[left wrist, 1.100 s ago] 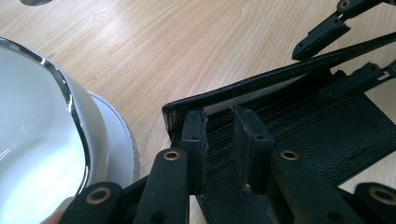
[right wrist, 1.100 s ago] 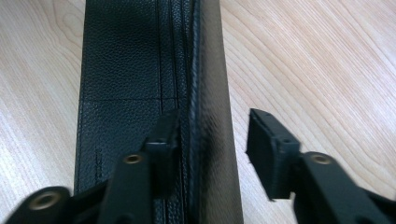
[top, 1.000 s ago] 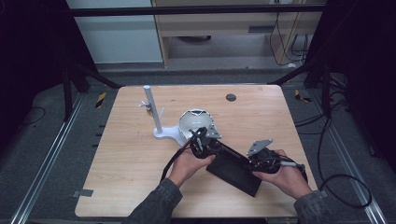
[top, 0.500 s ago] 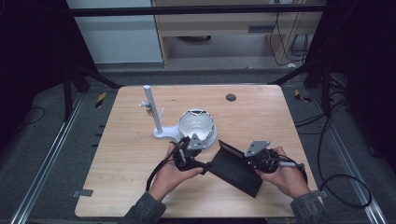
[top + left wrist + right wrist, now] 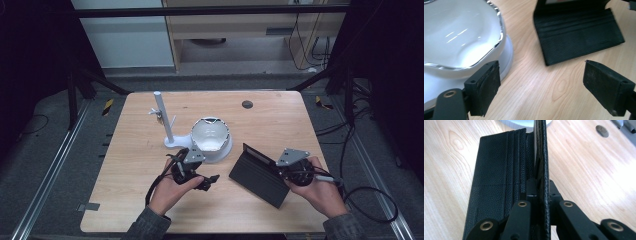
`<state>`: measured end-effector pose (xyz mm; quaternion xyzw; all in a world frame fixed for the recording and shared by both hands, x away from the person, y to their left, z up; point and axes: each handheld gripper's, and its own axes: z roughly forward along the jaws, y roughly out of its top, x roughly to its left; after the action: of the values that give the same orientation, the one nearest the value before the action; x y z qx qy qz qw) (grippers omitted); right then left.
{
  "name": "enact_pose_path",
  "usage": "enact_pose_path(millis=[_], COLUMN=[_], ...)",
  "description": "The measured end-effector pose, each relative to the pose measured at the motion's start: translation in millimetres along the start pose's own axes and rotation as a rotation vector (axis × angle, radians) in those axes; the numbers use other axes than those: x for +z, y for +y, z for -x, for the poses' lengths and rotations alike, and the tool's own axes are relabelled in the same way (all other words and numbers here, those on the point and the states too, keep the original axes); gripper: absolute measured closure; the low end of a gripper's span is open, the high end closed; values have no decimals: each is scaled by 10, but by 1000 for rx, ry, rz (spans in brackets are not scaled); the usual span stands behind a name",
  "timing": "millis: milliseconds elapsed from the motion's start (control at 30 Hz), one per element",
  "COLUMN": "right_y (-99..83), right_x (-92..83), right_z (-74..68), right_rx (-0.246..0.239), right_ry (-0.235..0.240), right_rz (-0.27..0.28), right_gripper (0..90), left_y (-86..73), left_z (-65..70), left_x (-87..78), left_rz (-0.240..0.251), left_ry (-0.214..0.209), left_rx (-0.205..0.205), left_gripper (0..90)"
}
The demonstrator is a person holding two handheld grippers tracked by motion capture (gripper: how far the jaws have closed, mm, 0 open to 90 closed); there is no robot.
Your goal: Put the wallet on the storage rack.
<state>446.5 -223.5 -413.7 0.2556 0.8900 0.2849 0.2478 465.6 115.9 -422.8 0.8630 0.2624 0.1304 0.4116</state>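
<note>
Wallet point(image 5: 260, 175): black, long, open, on the table point(image 5: 280, 120) at the near right. One half lies flat, card slots up; the other flap stands upright along its right edge.

Right gripper point(image 5: 286, 172): jaws clamped tight on the upright flap, as the right gripper view shows, the flap point(image 5: 541, 157) edge-on between the pads.

Left gripper point(image 5: 212, 179): jaws wide apart, having just been opening, nothing between them. In the left gripper view bare wood lies between the pads point(image 5: 486, 85), the wallet point(image 5: 576, 37) ahead and apart from them. Held low over the table, left of the wallet, just in front of the bowl.

Bowl point(image 5: 211, 136): white, scalloped rim, on a white base, mid-table.

Post point(image 5: 164, 120): white, upright, just left of the bowl.

Disc point(image 5: 247, 104): small, dark, on the table's far side.
</note>
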Motion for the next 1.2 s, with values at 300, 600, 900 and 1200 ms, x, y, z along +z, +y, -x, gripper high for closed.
enact_pose_path(millis=[300, 600, 900, 1200], right_y=[46, 101, 214, 340], right_x=[-184, -338, -492, -645], right_z=[22, 77, 120, 159], right_rx=[-3, -9, -11, -14], right_ry=[-35, -60, -80, -74], right_rz=[61, 114, 162, 228], right_gripper=[849, 850, 850, 850], left_y=[45, 319, 523, 647], left_z=[79, -5, 1, -39], left_x=[-144, -155, -43, 153], left_rz=[54, 11, 32, 10], left_ry=[-24, -61, -93, -142], left_rx=[17, 23, 51, 60], left_gripper=[135, 123, 123, 128])
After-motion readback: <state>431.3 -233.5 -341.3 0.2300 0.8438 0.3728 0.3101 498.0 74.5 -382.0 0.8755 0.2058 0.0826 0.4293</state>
